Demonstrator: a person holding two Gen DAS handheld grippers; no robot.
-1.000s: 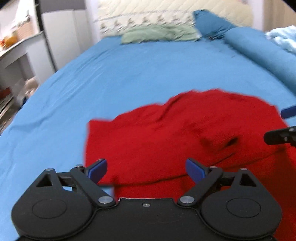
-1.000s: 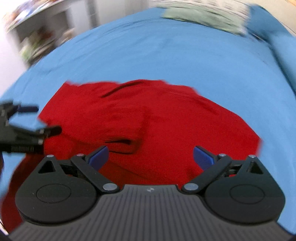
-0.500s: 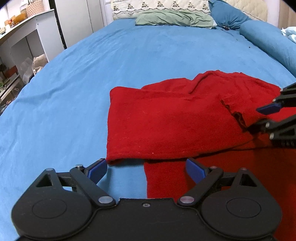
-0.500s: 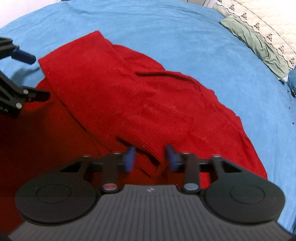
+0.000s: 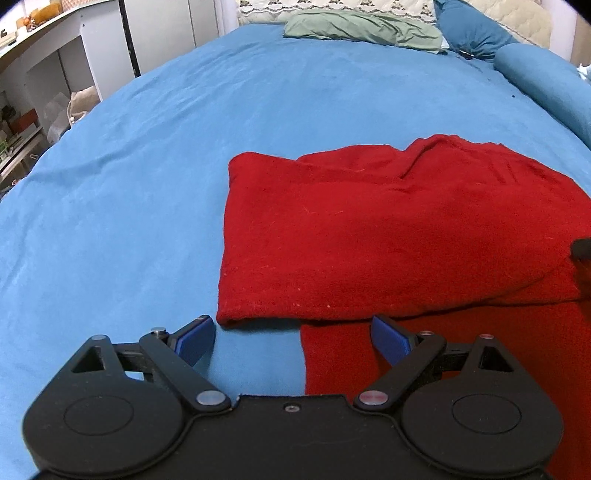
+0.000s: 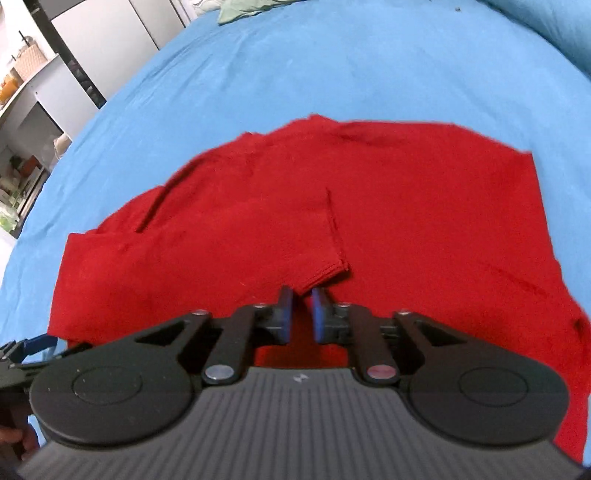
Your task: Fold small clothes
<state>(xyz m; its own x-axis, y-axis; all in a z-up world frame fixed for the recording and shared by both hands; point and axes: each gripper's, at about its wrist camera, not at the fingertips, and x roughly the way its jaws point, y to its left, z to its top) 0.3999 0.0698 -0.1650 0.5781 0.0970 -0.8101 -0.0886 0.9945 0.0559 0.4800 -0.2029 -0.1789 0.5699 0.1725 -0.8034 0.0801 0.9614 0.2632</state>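
Observation:
A red knitted sweater (image 5: 388, 236) lies on the blue bedsheet (image 5: 147, 184), one sleeve folded across its body. In the right wrist view the sweater (image 6: 424, 206) fills the middle, with the sleeve cuff (image 6: 325, 275) just in front of my fingers. My right gripper (image 6: 301, 314) is nearly closed, its blue pads a narrow gap apart at the cuff; I cannot tell whether cloth is between them. My left gripper (image 5: 293, 338) is open and empty, low over the sweater's near left edge.
A green pillow (image 5: 362, 27) and blue pillows (image 5: 472, 31) lie at the head of the bed. A blue bolster (image 5: 546, 85) runs along the right side. White shelves and cupboards (image 5: 44, 74) stand beyond the bed's left edge.
My right gripper went from wide open to nearly closed at the sleeve cuff and swung round to face the sweater. The sleeve now lies flatter across the body. My left gripper stayed open.

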